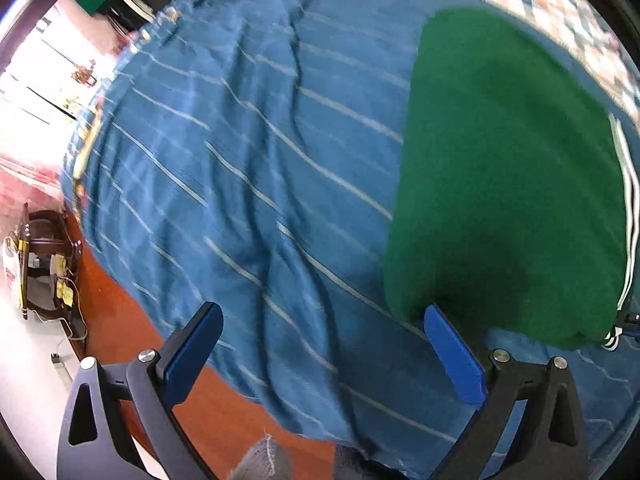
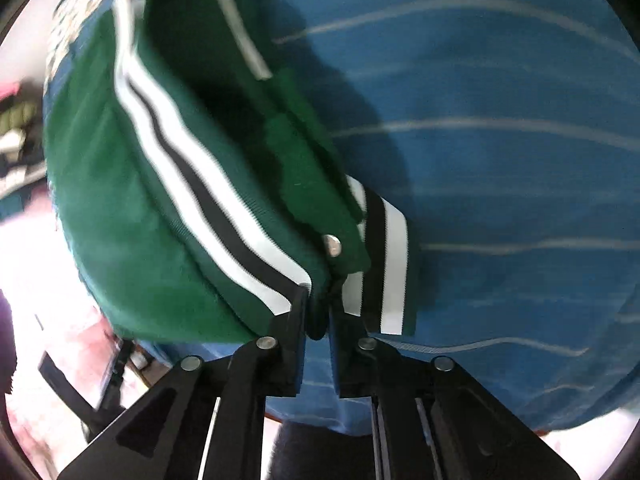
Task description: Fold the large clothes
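A green jacket (image 1: pixel 508 184) with white-and-black striped ribbed trim lies folded on a bed covered by a blue sheet with thin pale stripes (image 1: pixel 240 168). It sits toward the sheet's near edge, on the right side of the left wrist view, well clear of the far-left edge where the sheet drops toward a red-brown floor (image 1: pixel 132 320).

The left gripper (image 1: pixel 320 334) hangs over the sheet with its blue-padded fingers (image 1: pixel 454 356) spread wide. Nothing is between them; the right-hand finger's tip lies just beside the jacket's near corner, and I cannot tell whether it touches the cloth.

The right gripper (image 2: pixel 318 312) has its jaws drawn close together on the jacket's striped hem (image 2: pixel 248 240), with a bunched fold of green fabric pinched in the narrow gap. On either side of the grip the trim fans out: one long striped band runs up and to the left, and a shorter striped piece (image 2: pixel 384 264) hangs to the right. A silver snap button (image 2: pixel 332 245) shows on the green cloth just above the fingertips. The jacket's upper layers are lifted and folded over themselves there, casting a dark shadow onto the sheet; the view is blurred, so the exact layering is probably not readable.

At the far corner of the bed a checked patterned cloth (image 1: pixel 560 12) shows beyond the sheet.
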### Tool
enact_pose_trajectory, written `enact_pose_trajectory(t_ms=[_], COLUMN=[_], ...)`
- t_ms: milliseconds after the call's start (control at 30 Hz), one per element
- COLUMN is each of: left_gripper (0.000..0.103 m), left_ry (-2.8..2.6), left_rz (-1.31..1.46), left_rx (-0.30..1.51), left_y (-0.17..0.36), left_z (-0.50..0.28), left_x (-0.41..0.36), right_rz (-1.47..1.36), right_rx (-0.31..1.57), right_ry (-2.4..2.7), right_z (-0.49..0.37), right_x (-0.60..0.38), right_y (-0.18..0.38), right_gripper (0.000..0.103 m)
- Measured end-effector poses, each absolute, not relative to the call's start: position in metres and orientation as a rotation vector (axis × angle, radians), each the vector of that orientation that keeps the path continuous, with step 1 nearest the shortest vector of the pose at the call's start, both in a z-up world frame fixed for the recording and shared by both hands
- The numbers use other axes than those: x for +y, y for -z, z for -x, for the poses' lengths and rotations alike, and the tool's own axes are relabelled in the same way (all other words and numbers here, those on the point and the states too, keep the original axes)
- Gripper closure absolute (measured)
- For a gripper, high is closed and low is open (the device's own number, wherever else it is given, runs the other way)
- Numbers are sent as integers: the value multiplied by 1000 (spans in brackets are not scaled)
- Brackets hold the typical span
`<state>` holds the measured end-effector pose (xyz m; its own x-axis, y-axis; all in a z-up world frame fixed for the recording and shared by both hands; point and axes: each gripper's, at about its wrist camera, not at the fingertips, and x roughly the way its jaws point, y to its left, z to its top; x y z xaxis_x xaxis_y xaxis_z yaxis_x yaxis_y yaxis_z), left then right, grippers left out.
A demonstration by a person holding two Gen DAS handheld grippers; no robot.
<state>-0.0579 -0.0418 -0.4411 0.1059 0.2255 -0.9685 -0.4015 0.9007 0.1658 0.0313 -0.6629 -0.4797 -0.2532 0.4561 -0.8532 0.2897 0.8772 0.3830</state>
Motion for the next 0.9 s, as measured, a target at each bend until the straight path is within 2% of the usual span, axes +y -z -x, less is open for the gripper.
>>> enact_pose_trajectory(t_ms=[33,67,100,133,167,333,467,567,600,633,667,700,767,900], left_gripper=[0,0,0,0,0,0,0,0,0,0,0,1,1,1], left_ry=[-457,-454,-449,-439,-442,-463,-409,-352,-337,-316,-302,-287,-230,-68], left_rz=[171,188,206,229,242,279,292,343,356,376,385,395,431,527], left_rx=[1361,1342,1328,1316,1310,1260,1264,1276,1279,1282,1283,1285,1279,1292], left_y=[431,425,421,418,417,411,419,429,433,439,442,445,451,466], left_z=[58,57,54,50,44,21,4,-4,-6,-9,-11,-14,-21,-43], left_x=[-37,-32,-27,-21,-16,5,11,15,17,20,19,20,21,25], right_rz=[-580,-589,-582,-570,-562,-621,-701,-696,-710,-741,-782,-827,-957,-1244], right_rx=[1838,1803,1742,1674,1623,1521,1703,1711,1705,1688,1678,1672,1634,1598], right_ry=[-199,-220,-236,-256,-280,-456,-617,-645,-638,-628,-607,-599,-579,-553], right_z=[-32,-33,-36,-40,-47,-102,-125,-129,-130,-129,-126,-123,-108,-63], right_x=[-668,-675,-682,-690,-695,-690,-661,-651,-651,-654,-659,-663,-674,-696], right_y=[470,461,449,439,433,459,526,544,543,540,536,534,523,508], right_gripper=[80,60,27,13,6,6,6,6,13,25,44,54,60,61])
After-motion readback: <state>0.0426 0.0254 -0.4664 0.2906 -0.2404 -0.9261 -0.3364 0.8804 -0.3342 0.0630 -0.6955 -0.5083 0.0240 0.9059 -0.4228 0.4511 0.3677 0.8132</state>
